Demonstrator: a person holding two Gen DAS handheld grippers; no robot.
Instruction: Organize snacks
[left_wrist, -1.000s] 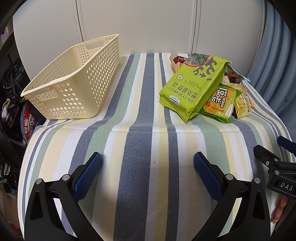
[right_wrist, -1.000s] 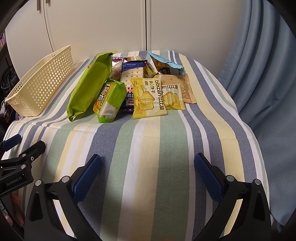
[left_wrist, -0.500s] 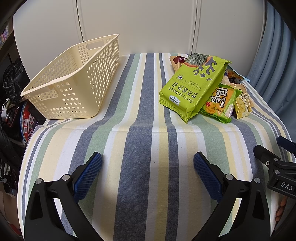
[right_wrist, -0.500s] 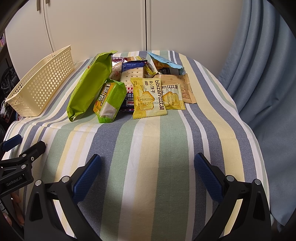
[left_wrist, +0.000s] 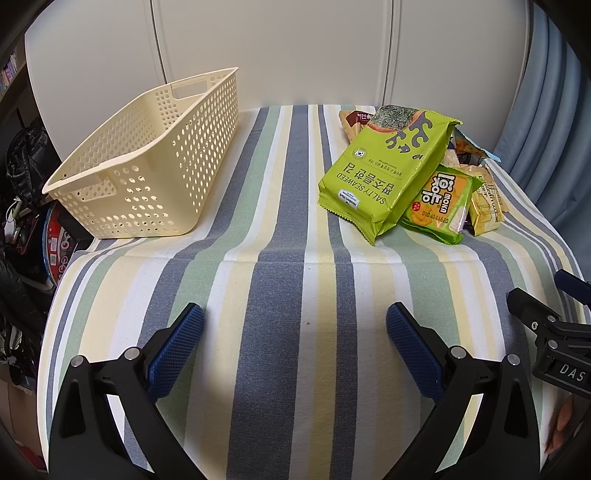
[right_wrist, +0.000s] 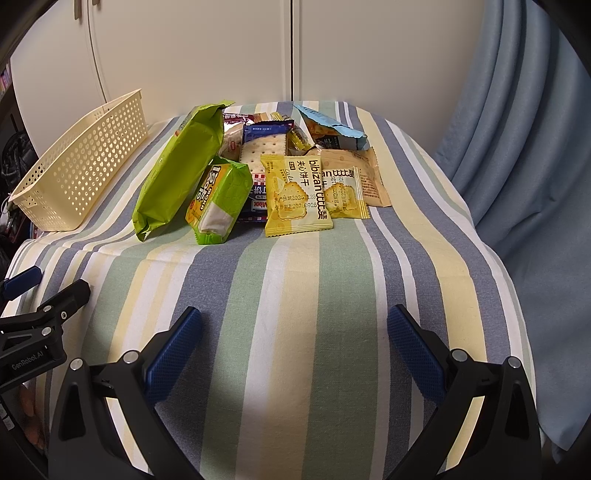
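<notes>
Striped cloth (left_wrist: 288, 295) under "SALTY SEAWEED" bag (left_wrist: 384, 173), "bibizan" packet (right_wrist: 297, 195).

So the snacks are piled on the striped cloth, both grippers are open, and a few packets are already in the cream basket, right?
Not quite: the cream basket holds nothing yet, as the left wrist view shows. The snacks are indeed piled on the striped cloth.

A home room: white wardrobe doors (right_wrist: 221, 55), a blue curtain (right_wrist: 517, 129), a striped cloth (right_wrist: 314, 277) over the desk, bags (left_wrist: 22, 166) piled alongside.
</notes>
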